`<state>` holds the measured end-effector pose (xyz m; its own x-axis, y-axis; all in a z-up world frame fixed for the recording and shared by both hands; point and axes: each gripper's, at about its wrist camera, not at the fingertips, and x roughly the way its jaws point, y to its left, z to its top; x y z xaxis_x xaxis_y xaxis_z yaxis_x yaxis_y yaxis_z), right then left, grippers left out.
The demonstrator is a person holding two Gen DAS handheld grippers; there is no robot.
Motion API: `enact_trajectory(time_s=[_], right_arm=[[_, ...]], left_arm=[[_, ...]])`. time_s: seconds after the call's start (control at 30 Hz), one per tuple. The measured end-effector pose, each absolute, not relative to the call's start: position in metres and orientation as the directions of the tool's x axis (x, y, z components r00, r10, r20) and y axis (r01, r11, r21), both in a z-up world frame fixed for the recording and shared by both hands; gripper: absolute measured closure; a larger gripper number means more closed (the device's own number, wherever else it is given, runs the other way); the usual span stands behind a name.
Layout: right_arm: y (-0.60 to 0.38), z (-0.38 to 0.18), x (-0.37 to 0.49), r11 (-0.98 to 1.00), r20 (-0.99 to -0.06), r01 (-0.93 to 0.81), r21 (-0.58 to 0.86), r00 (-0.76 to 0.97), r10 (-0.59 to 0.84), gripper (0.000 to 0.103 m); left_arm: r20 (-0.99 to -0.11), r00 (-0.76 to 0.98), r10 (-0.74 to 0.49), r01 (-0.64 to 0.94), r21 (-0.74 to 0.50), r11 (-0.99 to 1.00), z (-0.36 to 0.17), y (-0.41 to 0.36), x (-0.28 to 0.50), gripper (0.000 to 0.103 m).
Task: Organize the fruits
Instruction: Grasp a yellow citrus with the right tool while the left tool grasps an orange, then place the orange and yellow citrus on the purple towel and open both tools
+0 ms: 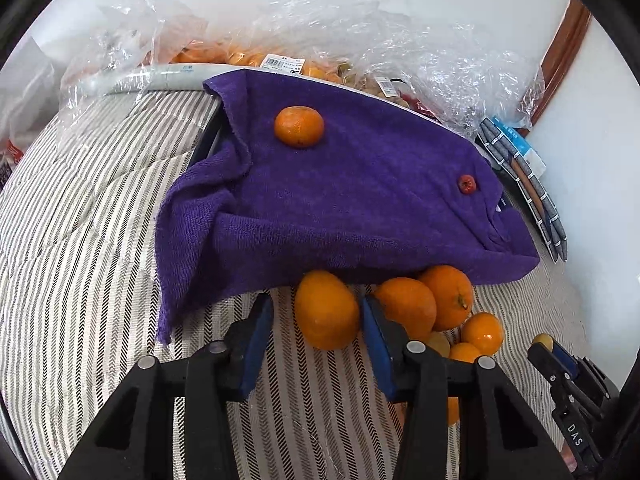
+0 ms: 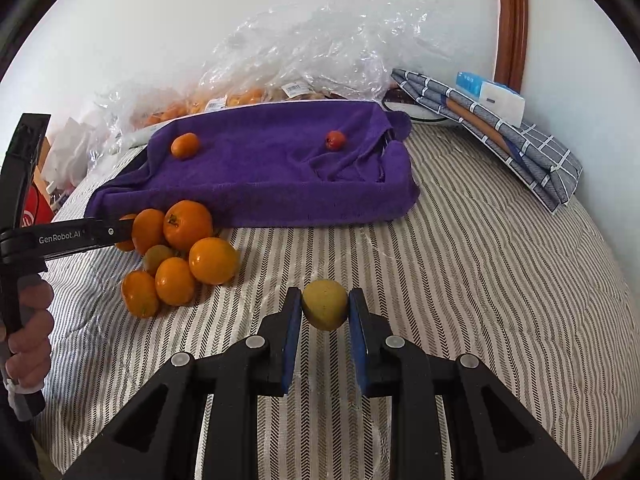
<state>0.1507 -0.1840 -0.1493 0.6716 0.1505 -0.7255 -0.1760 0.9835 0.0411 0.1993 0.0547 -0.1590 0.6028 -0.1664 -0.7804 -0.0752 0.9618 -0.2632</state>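
Note:
A purple towel (image 1: 360,184) covers a tray on the striped bed; it also shows in the right wrist view (image 2: 272,168). On it lie a small orange (image 1: 299,126) (image 2: 185,145) and a small red fruit (image 1: 467,184) (image 2: 335,140). A pile of oranges (image 2: 180,256) lies in front of the towel. My left gripper (image 1: 318,312) is open, its fingers on either side of one orange (image 1: 326,310) at the pile's edge; the right jaw touches it, the left stands apart. My right gripper (image 2: 325,306) is shut on a yellow-green fruit (image 2: 324,304), held just above the bed.
Clear plastic bags (image 1: 320,32) with more oranges lie behind the towel against the white wall. Folded checked cloths (image 2: 500,132) and a small white and blue box (image 2: 492,96) lie at the back right. The striped bedcover (image 2: 480,260) spreads to the right.

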Motion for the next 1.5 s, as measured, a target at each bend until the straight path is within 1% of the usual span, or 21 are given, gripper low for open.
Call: enact_trajectory(time_s=[0.03,0.2,0.53,0.67,0.9,1.2,1.5], right_arm=[[-0.184,-0.15,0.151,0.984,-0.726,-0.175,0.045,0.671,0.152,0.079],[-0.185,-0.151,0.149,0.984,-0.726,-0.169,0.058,0.669,0.158,0.079],[-0.18,-0.136,0.133,0.984,-0.704,-0.166,0.065,0.691,0.163,0.079],[-0.177,-0.123,0.121,0.984,-0.687,-0.167,0.062,0.708,0.163,0.079],[-0.169,-0.096,0.103,0.979,-0.649,-0.19,0.071,0.736,0.19,0.079],[-0.162,-0.074,0.101,0.974,-0.633,-0.217,0.062,0.746,0.206,0.079],[-0.161,-0.058,0.115,0.974,-0.631,-0.223,0.046,0.749,0.201,0.079]], left_arm=[[-0.78,0.6,-0.179,-0.063,-0.269,0.961,-0.16,0.054,0.199,0.072],[-0.788,0.596,-0.155,-0.047,-0.227,0.973,-0.157,0.052,0.191,0.072],[-0.771,0.624,-0.131,-0.092,-0.238,0.967,-0.139,0.067,0.154,0.072],[-0.764,0.629,-0.143,-0.101,-0.263,0.96,-0.132,0.073,0.139,0.072],[-0.745,0.655,-0.129,-0.114,-0.265,0.957,-0.108,0.084,0.112,0.072],[-0.719,0.687,-0.109,-0.14,-0.277,0.951,-0.08,0.092,0.1,0.072],[-0.7,0.706,-0.108,-0.142,-0.29,0.946,-0.064,0.093,0.112,0.072]])
